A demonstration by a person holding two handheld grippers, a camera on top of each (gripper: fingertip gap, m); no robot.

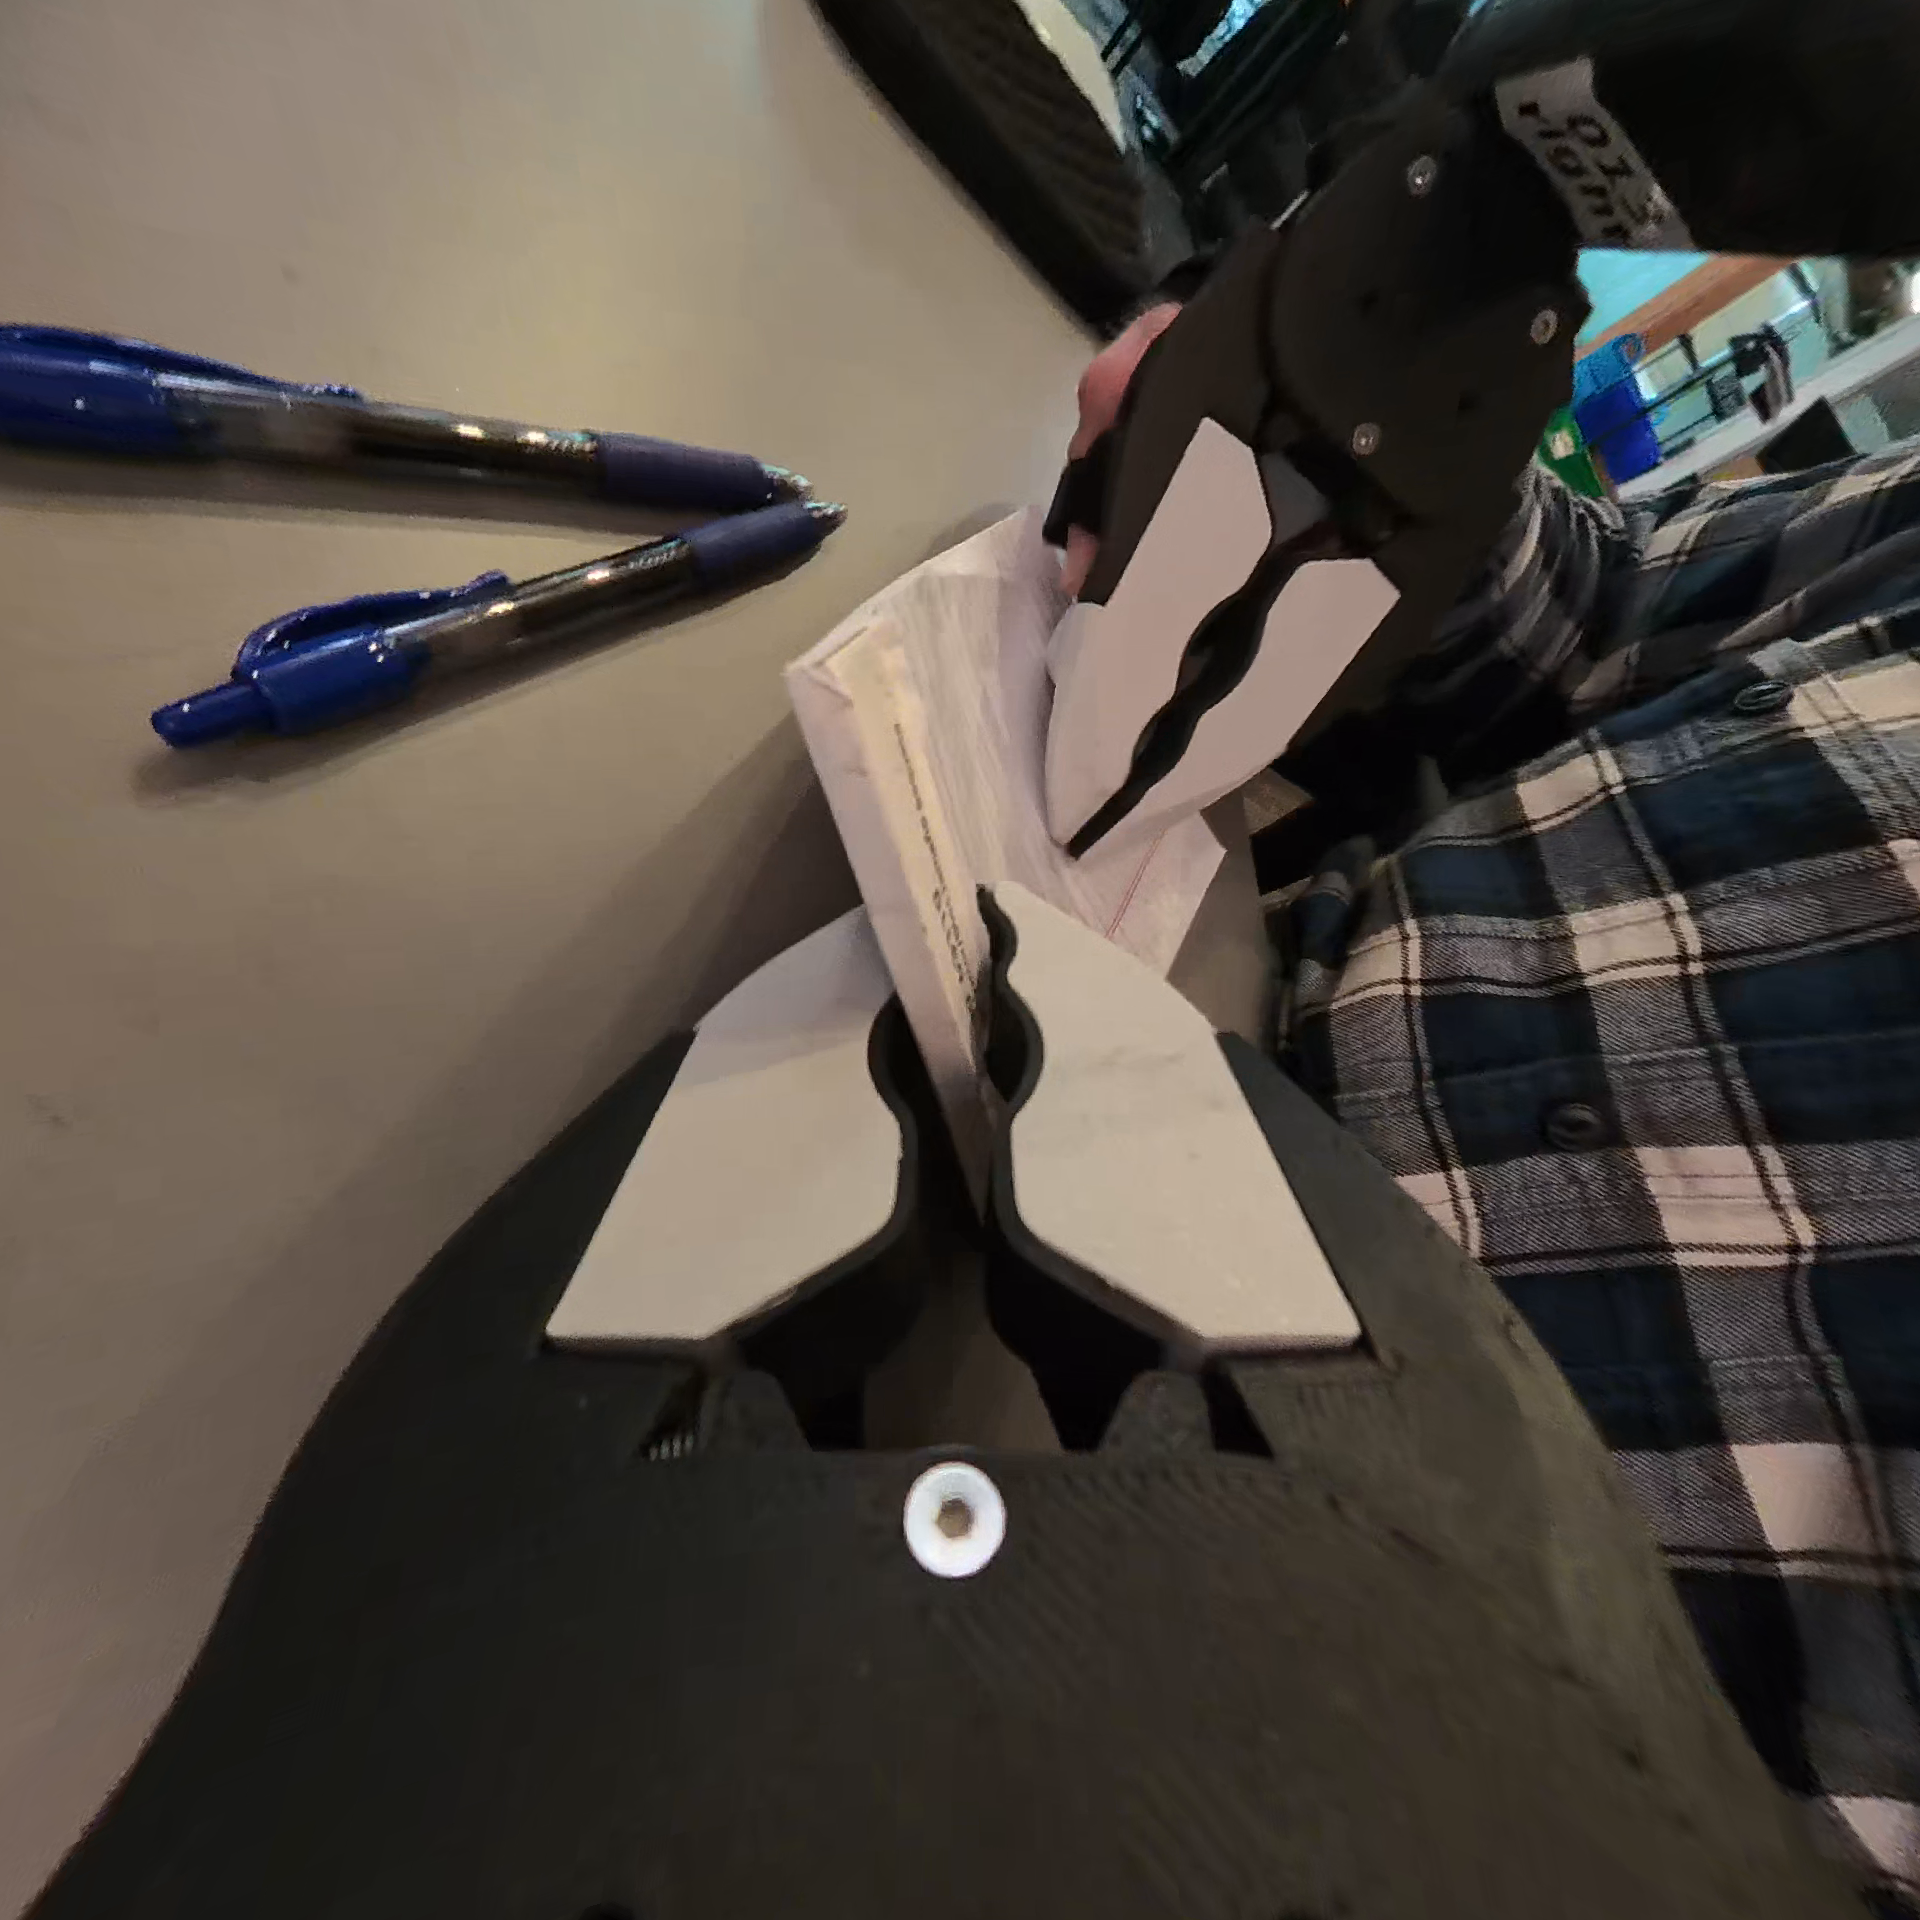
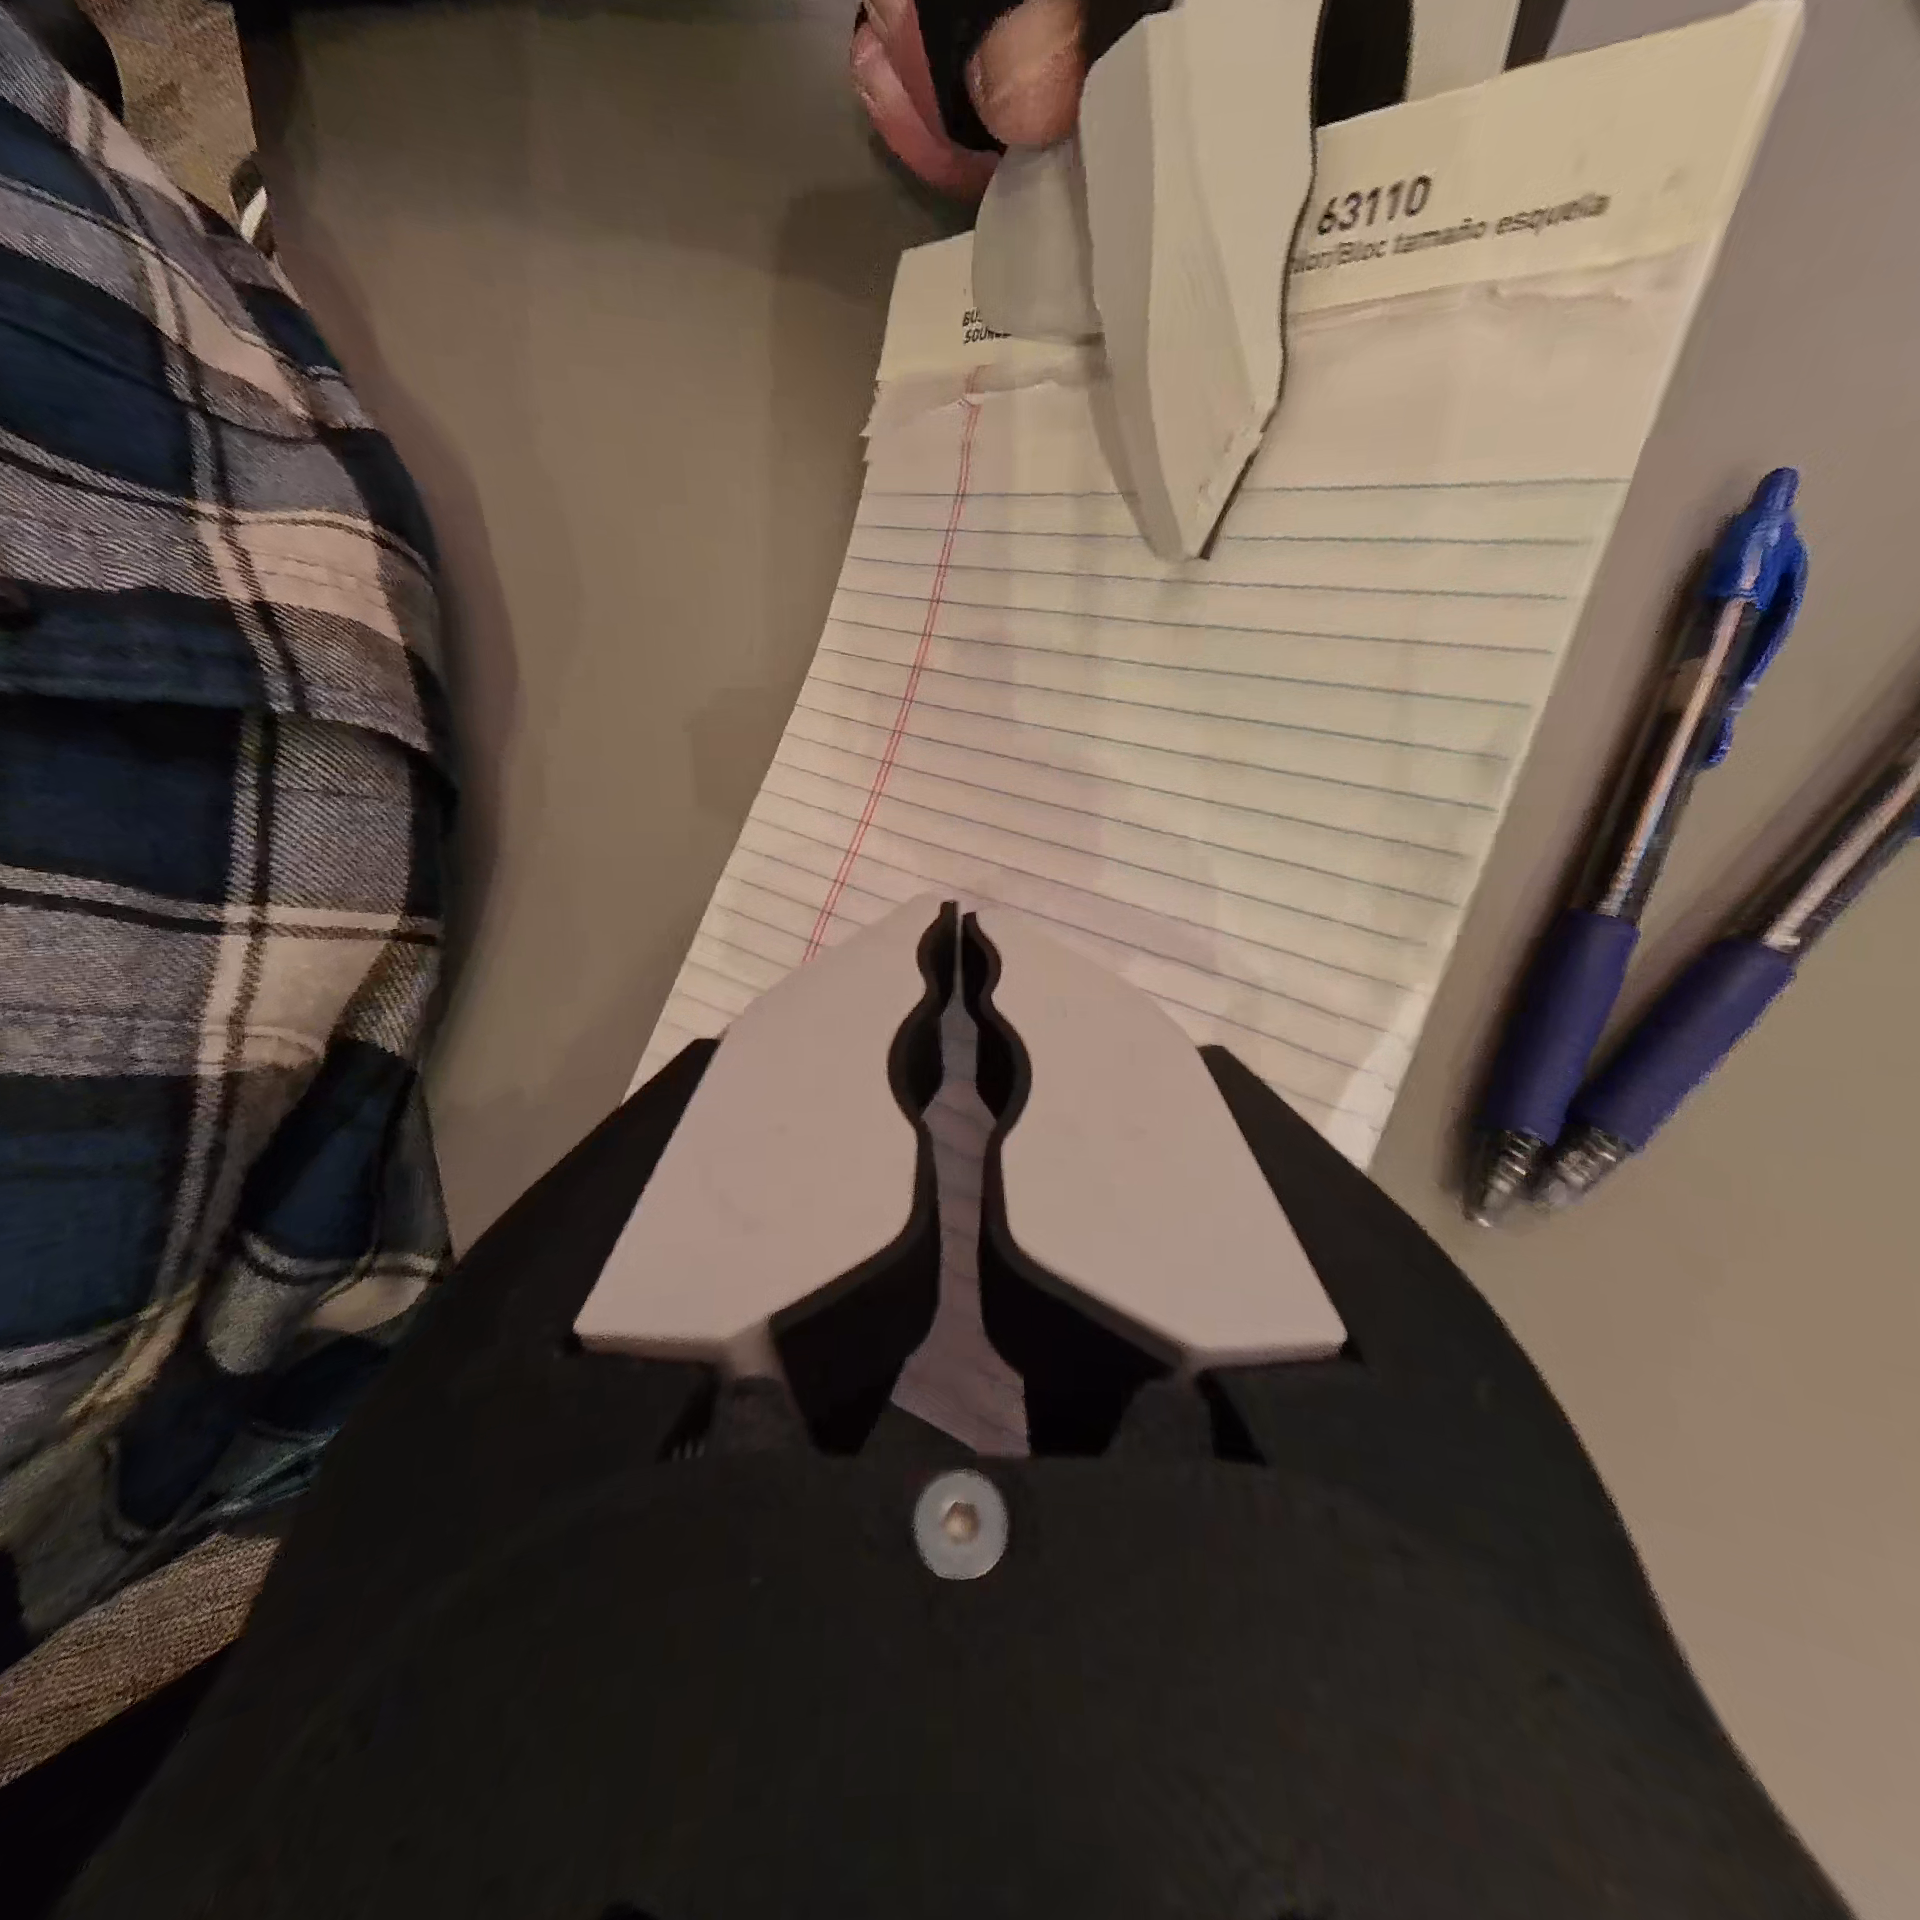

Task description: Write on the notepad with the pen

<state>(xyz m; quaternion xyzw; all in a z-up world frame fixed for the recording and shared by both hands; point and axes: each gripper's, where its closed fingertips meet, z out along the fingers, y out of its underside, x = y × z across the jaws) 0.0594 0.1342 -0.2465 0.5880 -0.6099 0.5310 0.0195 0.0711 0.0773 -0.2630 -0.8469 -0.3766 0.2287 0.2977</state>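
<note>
A white lined notepad (image 2: pixel 1195 748) lies on the tan table (image 2: pixel 623 520). My left gripper (image 1: pixel 935 920) is shut on the pad's bound top edge (image 1: pixel 914 790); it also shows at the top of the right wrist view (image 2: pixel 1205 540), with its fingers over the head strip. My right gripper (image 2: pixel 956 912) is shut on the lower end of the top sheet, which runs between its fingers and bows upward. It also shows in the left wrist view (image 1: pixel 1070 844). Two blue pens (image 2: pixel 1652 810) (image 2: pixel 1745 997) lie on the table beside the pad, held by neither gripper; both also show in the left wrist view (image 1: pixel 416 426) (image 1: pixel 499 613).
A person in a blue and white plaid shirt (image 2: pixel 187 727) sits close at the table's edge; the shirt also shows in the left wrist view (image 1: pixel 1662 935). A hand (image 2: pixel 997 83) holds the left gripper. A dark chair back (image 1: pixel 987 135) stands beyond the table. My right fingertips sit around 7 cm from my left ones.
</note>
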